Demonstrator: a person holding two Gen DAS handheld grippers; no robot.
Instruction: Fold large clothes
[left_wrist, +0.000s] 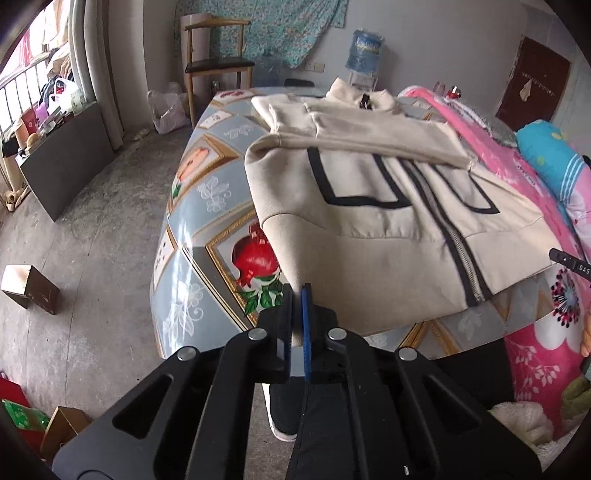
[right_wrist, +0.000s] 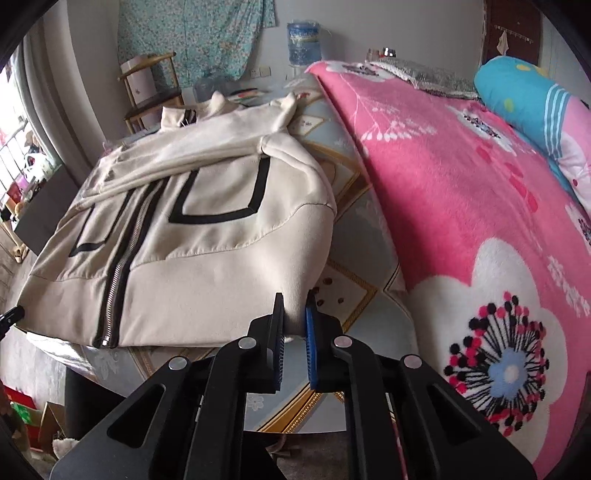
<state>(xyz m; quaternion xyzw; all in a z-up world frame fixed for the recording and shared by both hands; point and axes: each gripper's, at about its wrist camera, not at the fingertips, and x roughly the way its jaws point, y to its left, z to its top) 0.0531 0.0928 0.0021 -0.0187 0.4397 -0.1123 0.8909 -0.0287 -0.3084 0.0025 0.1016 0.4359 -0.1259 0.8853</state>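
A cream zip-up jacket (left_wrist: 369, 184) with black trim lies front-up on the patterned tabletop (left_wrist: 214, 206), its sleeves folded across the chest. My left gripper (left_wrist: 297, 295) is shut on the jacket's near left hem corner, which is lifted off the table. In the right wrist view the same jacket (right_wrist: 192, 236) spreads to the left, and my right gripper (right_wrist: 295, 306) is shut on its near right hem corner, raised as well. The zipper (right_wrist: 118, 273) runs down the middle. The other gripper's tip shows at each view's edge.
A pink flowered blanket (right_wrist: 480, 221) and a blue pillow (right_wrist: 528, 99) lie to the right of the table. A wooden chair (left_wrist: 214, 62) and a water bottle (left_wrist: 365, 51) stand at the far wall. A dark cabinet (left_wrist: 70, 162) and boxes (left_wrist: 33, 288) sit on the concrete floor at left.
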